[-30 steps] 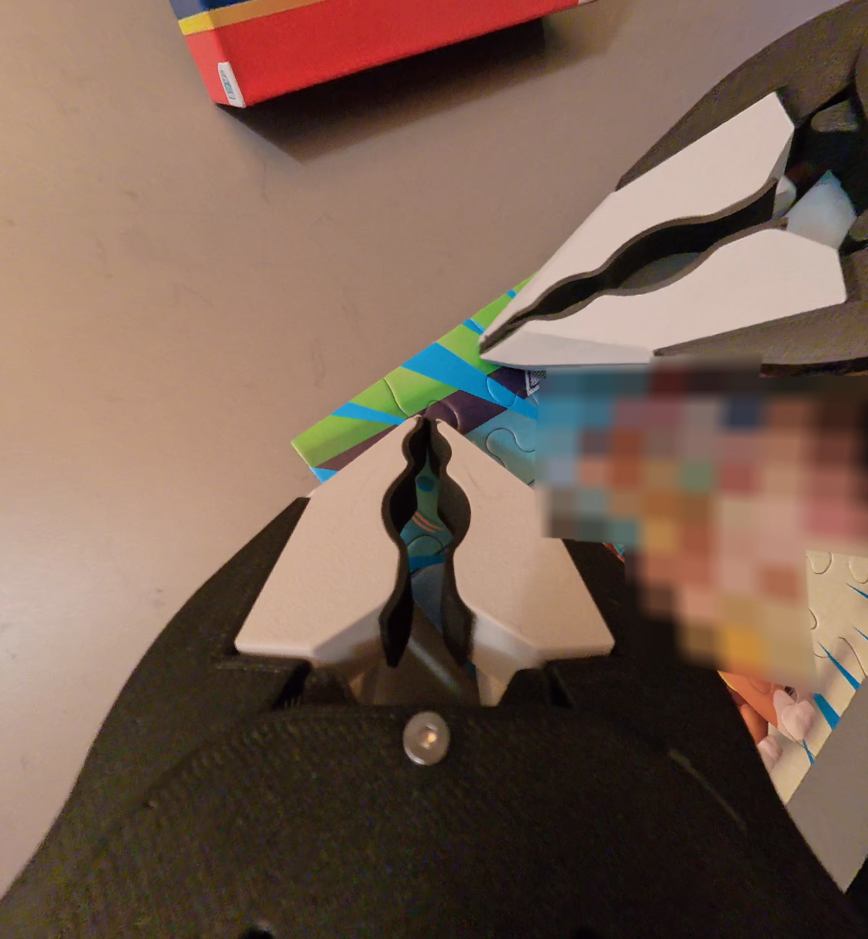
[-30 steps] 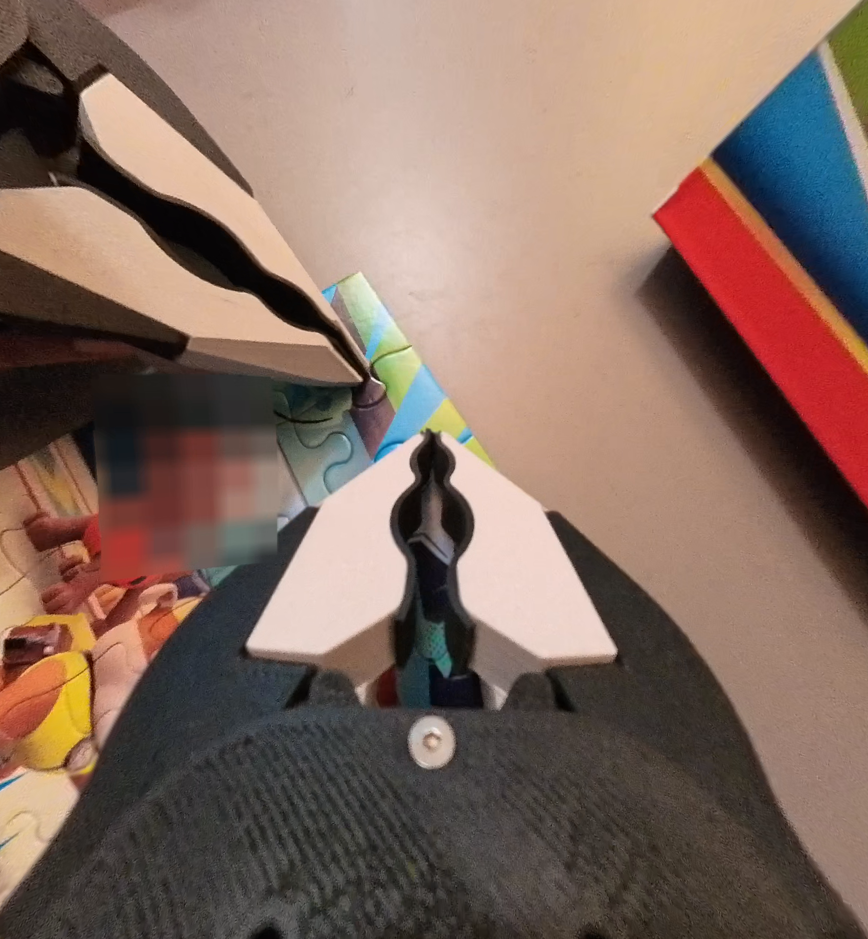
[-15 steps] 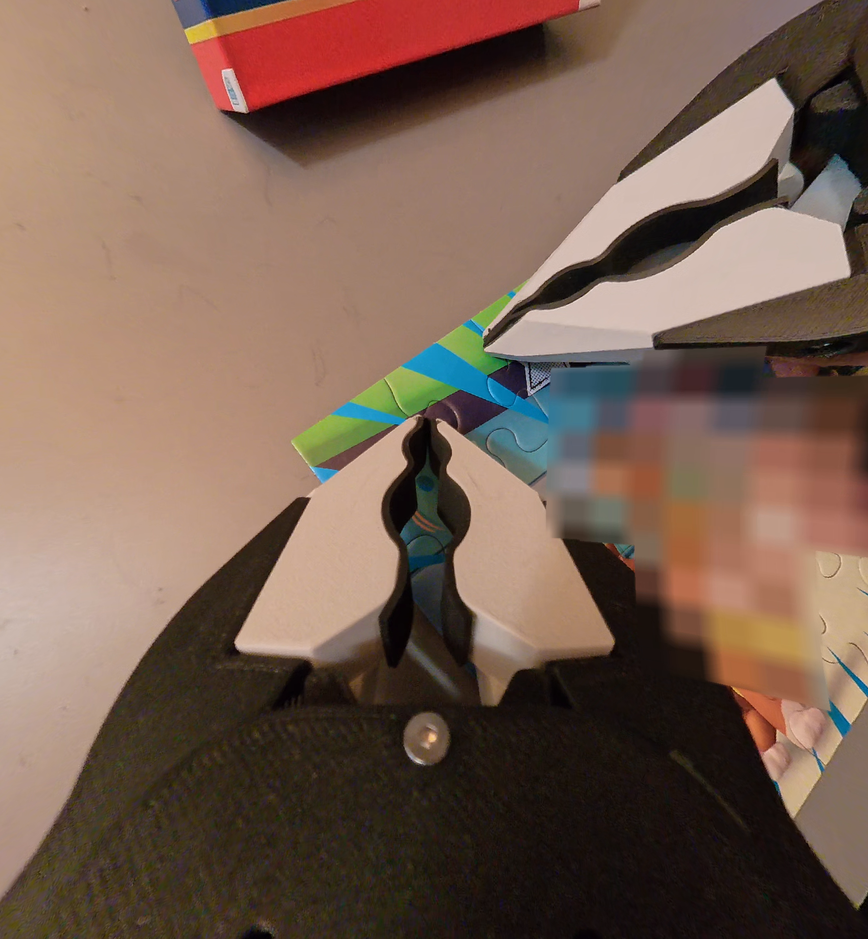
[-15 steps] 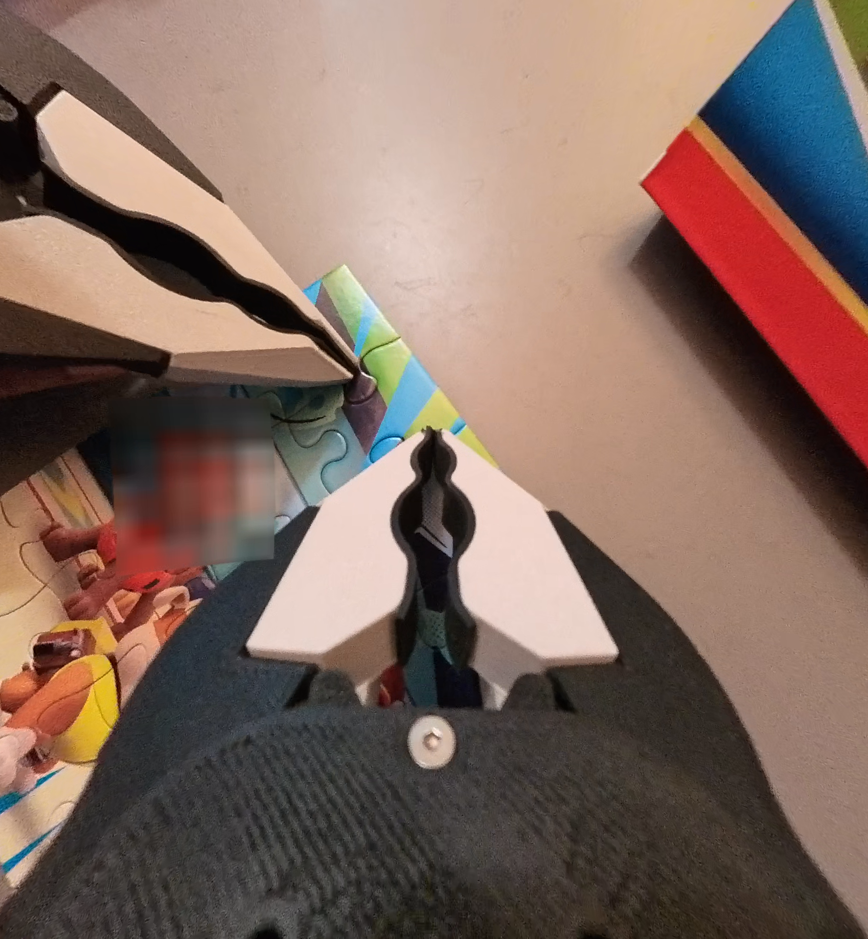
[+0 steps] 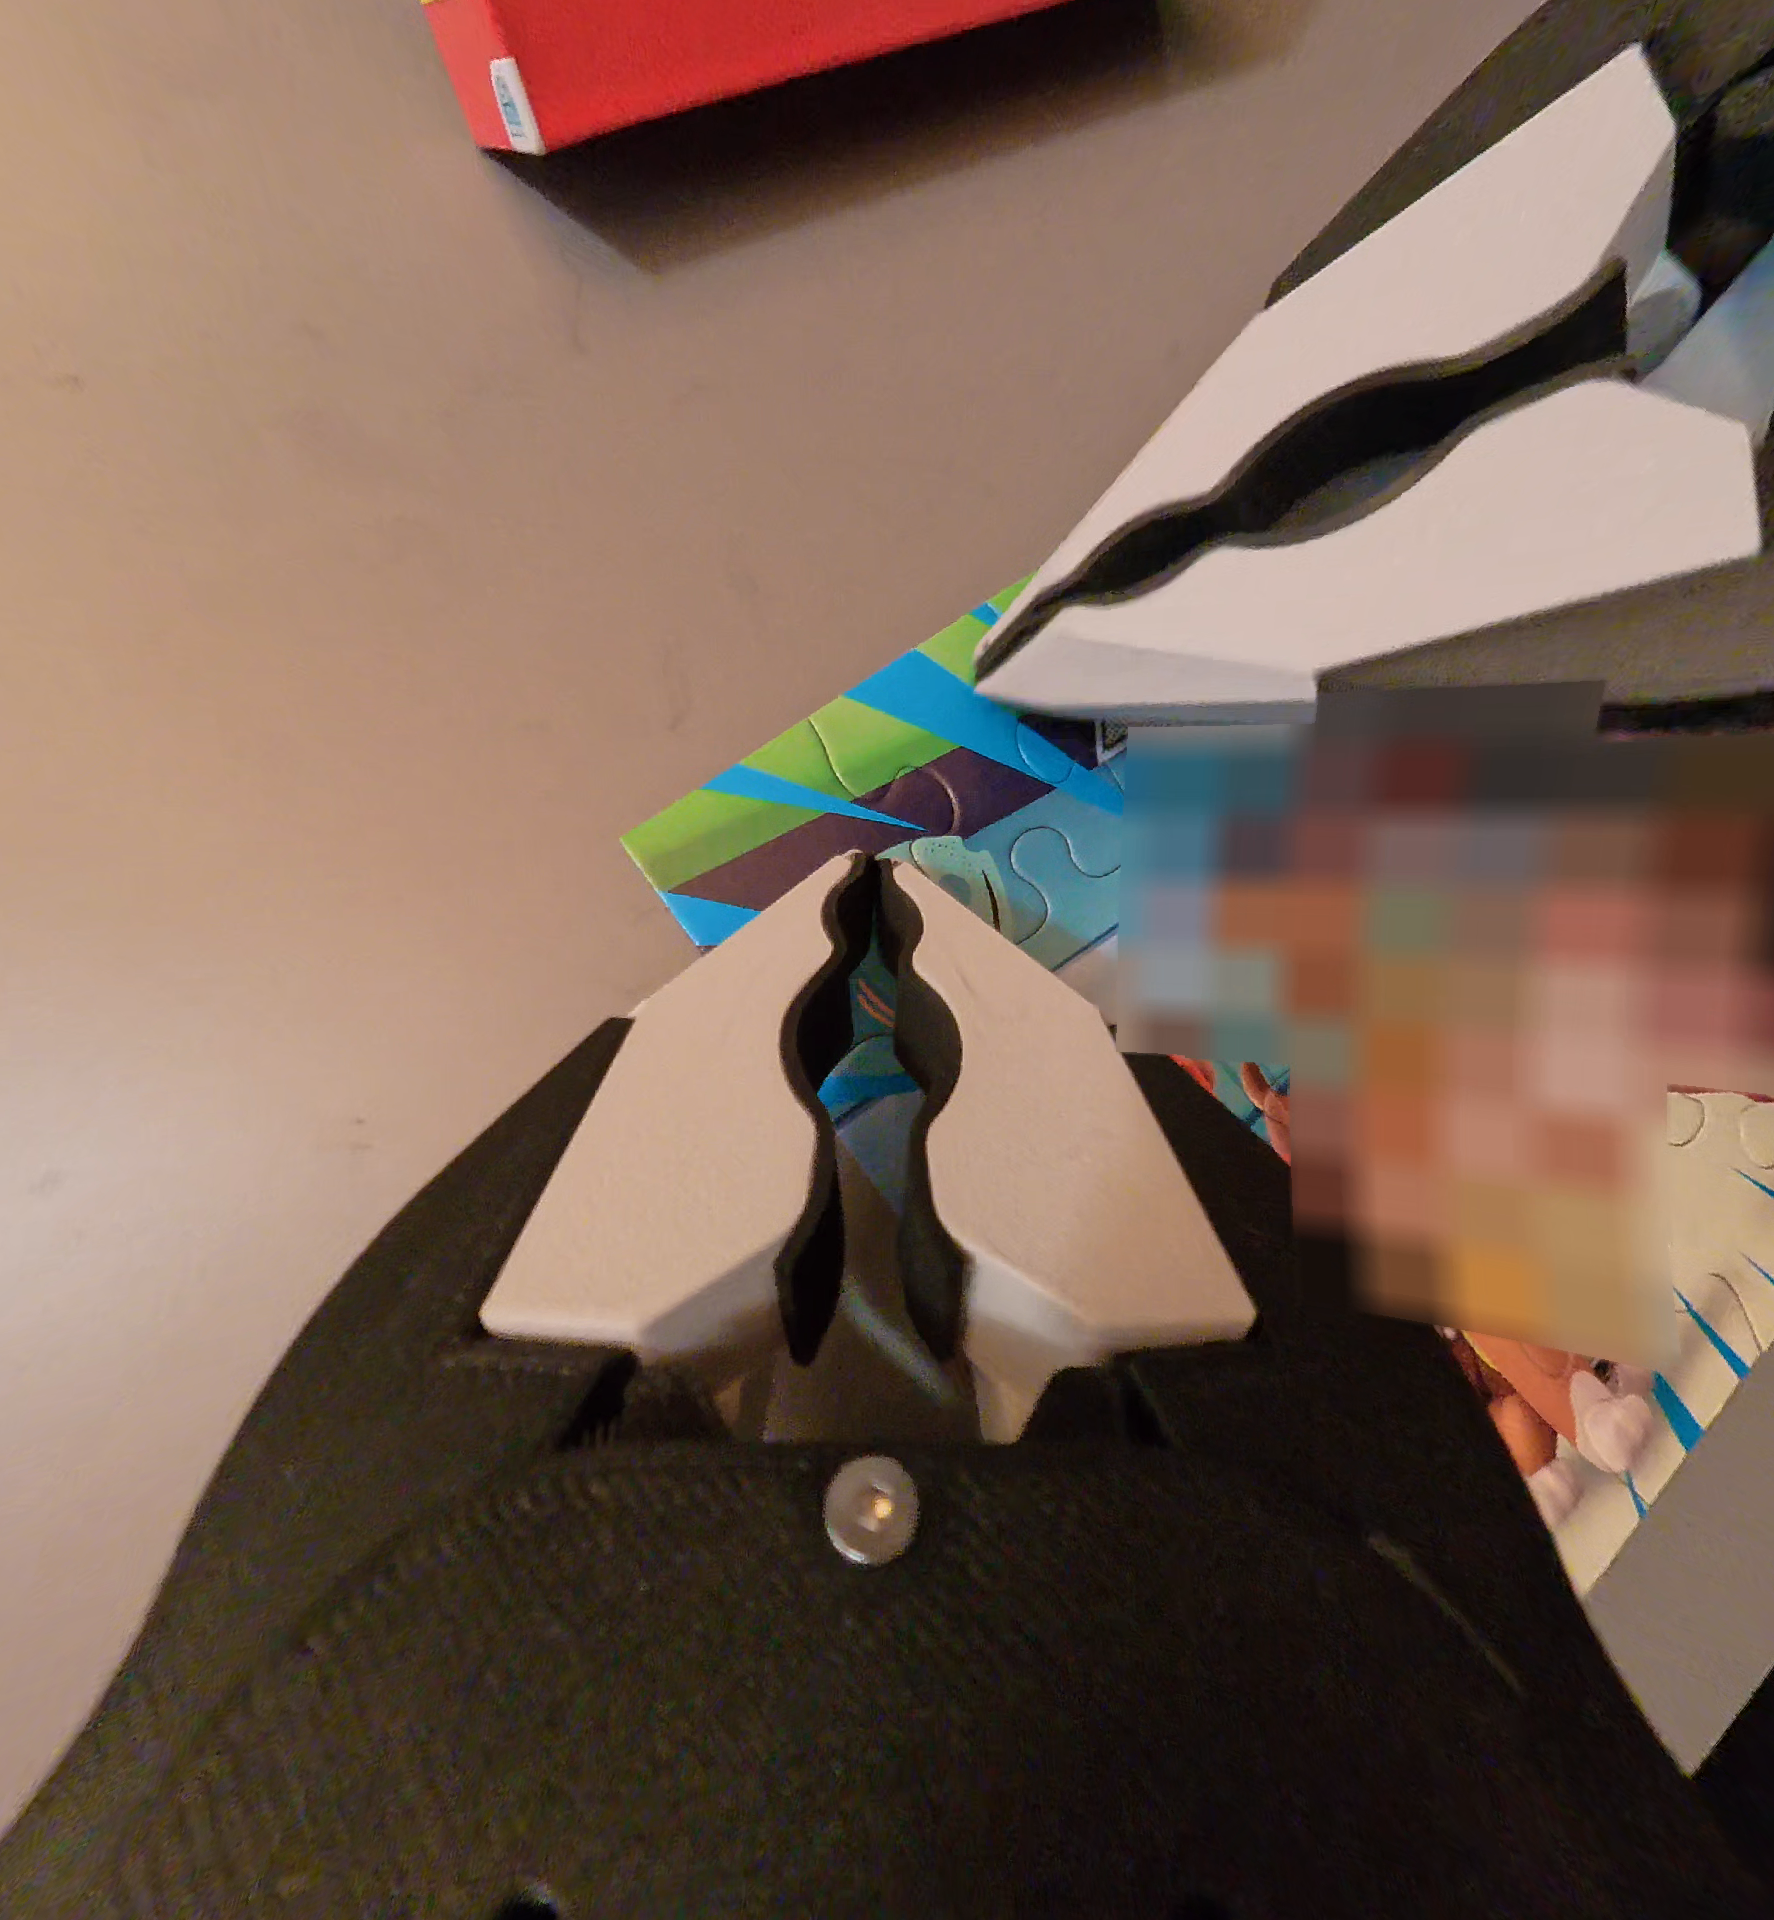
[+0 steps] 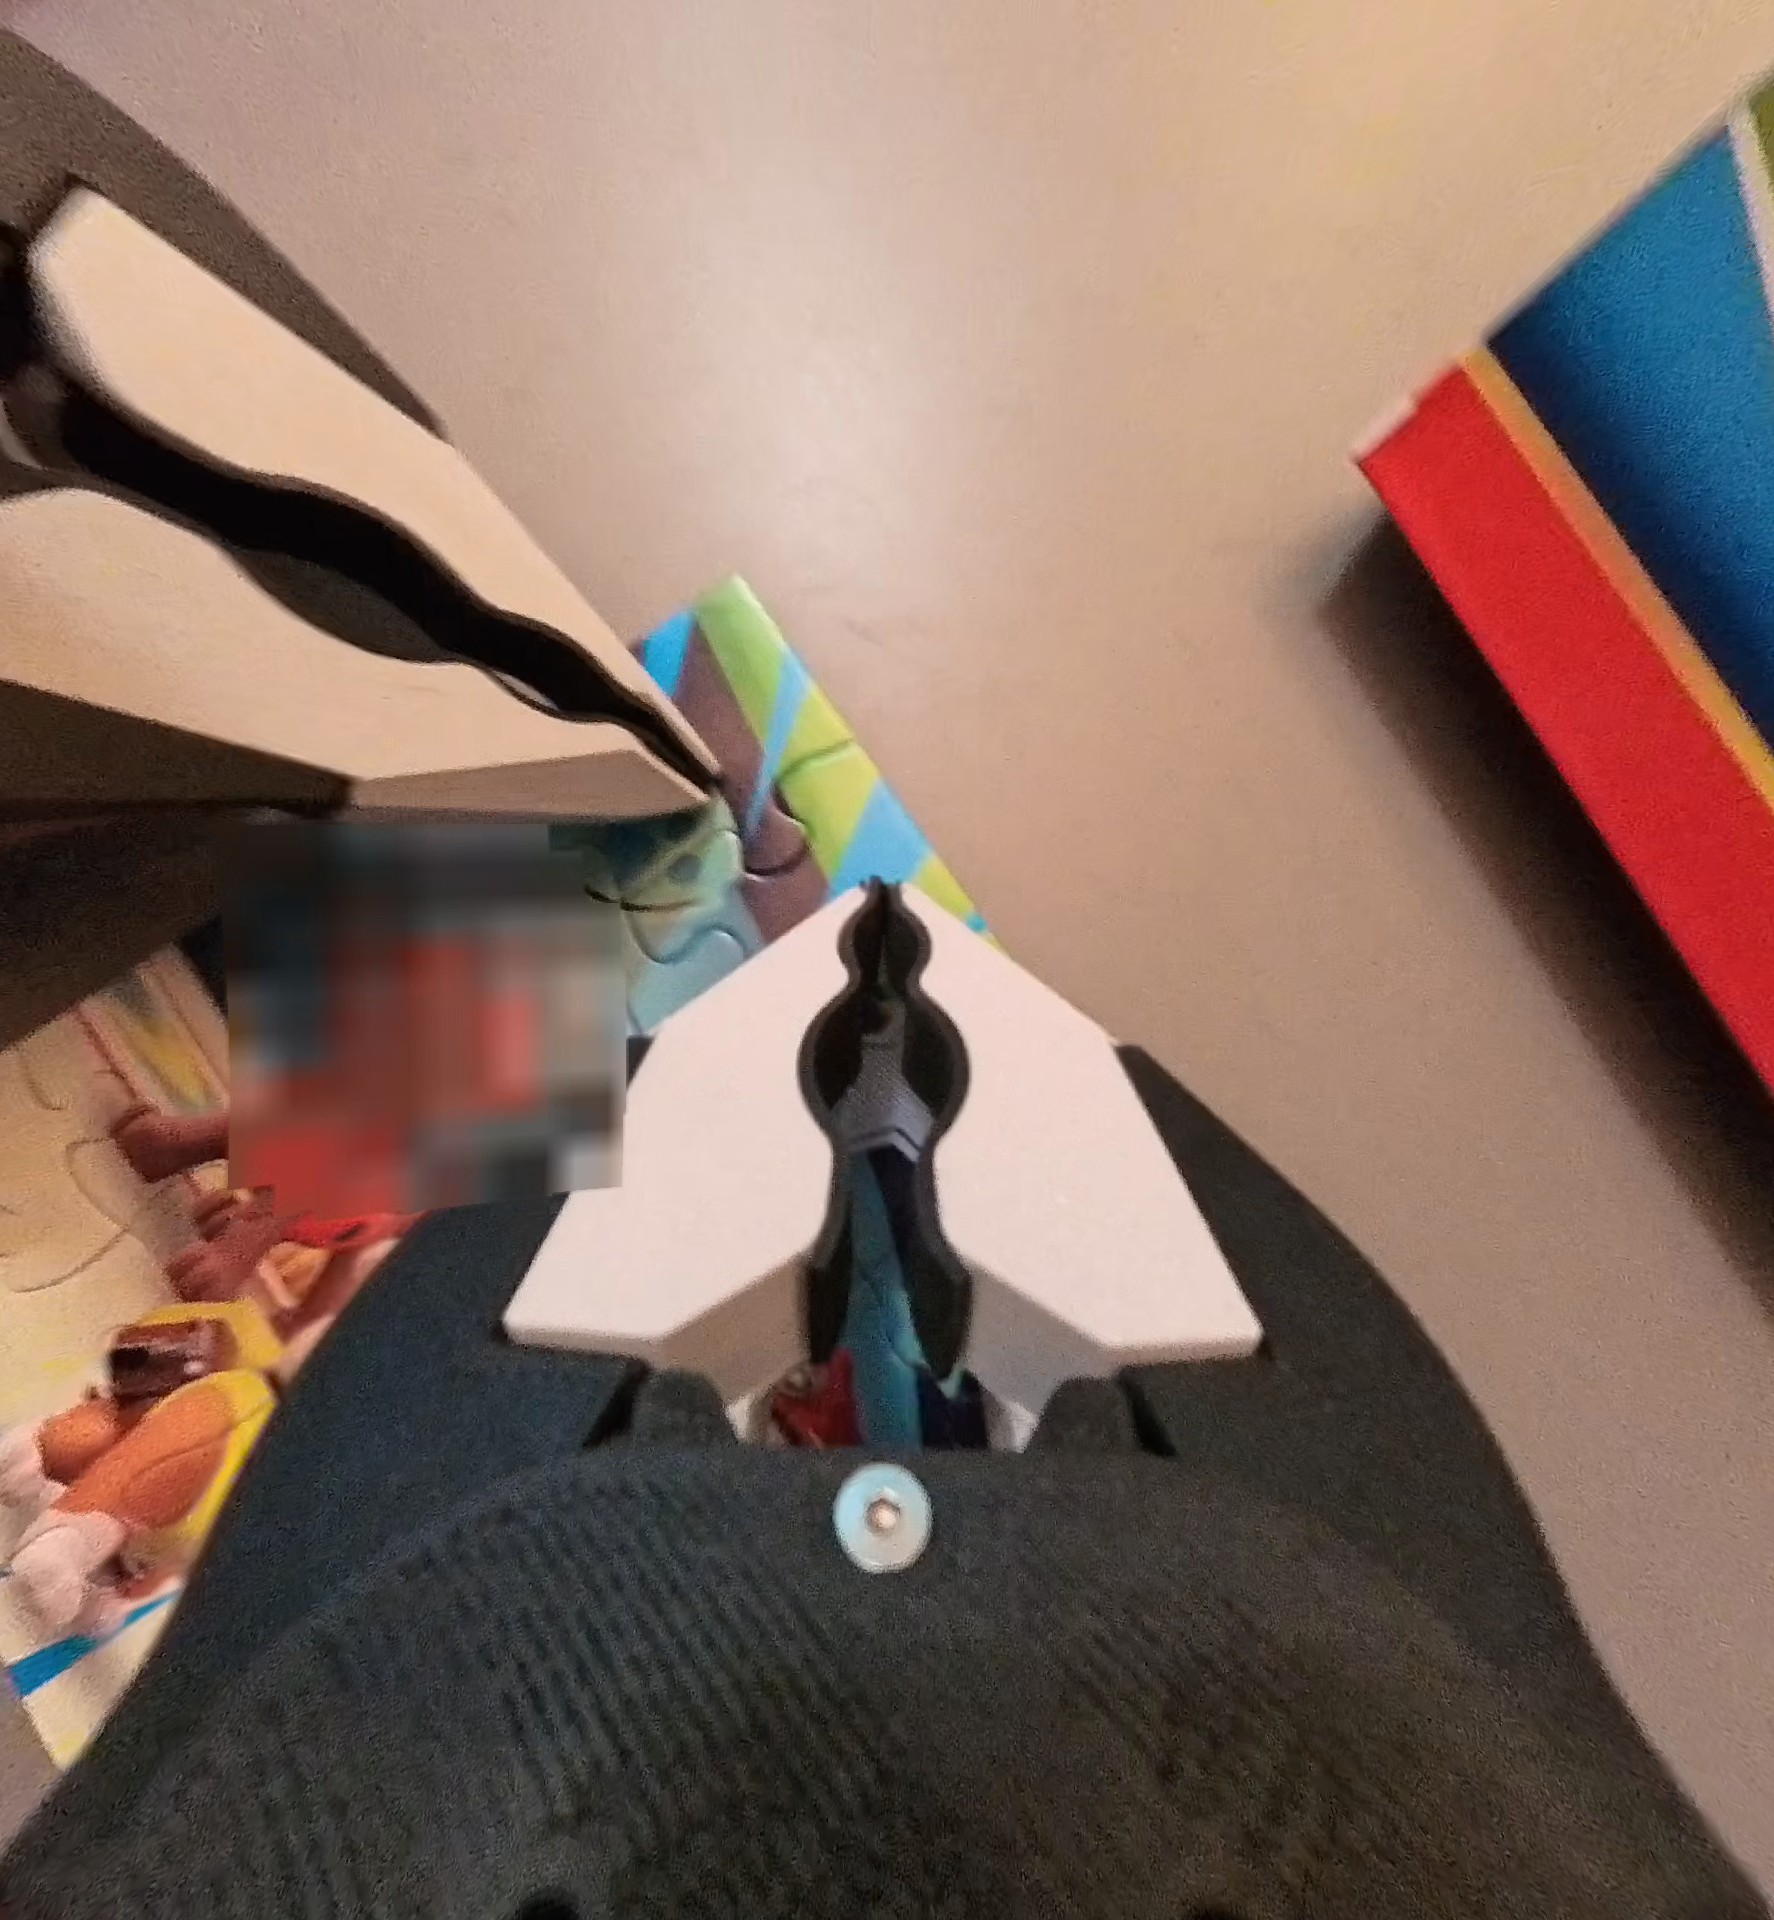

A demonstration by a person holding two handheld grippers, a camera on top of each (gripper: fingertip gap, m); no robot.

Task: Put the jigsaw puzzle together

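An assembled jigsaw puzzle (image 5: 862, 790) with green, blue and purple stripes at its corner lies flat on the brown table (image 5: 291, 520). My left gripper (image 5: 870, 862) is shut, its tips just over the puzzle's striped corner piece; nothing shows between its pads. My right gripper (image 6: 881, 891) is shut too, its tips over the puzzle's edge near the same corner. Each gripper shows in the other's view, the right one (image 5: 1008, 644) and the left one (image 6: 696, 779), with tips shut close above the puzzle (image 6: 810, 748). The two sets of tips are close together.
A red box (image 5: 758, 52) with a blue and green top (image 6: 1672, 436) lies on the table beyond the puzzle's corner. Bare table surface (image 6: 1070, 416) lies between the puzzle and the box. The rest of the puzzle picture runs down and back under the grippers. My right fingertips sit around 4 centimeters from my left ones.
Both grippers stay shut over the puzzle's corner. They have shifted only slightly; the right wrist view is now blurred by motion.
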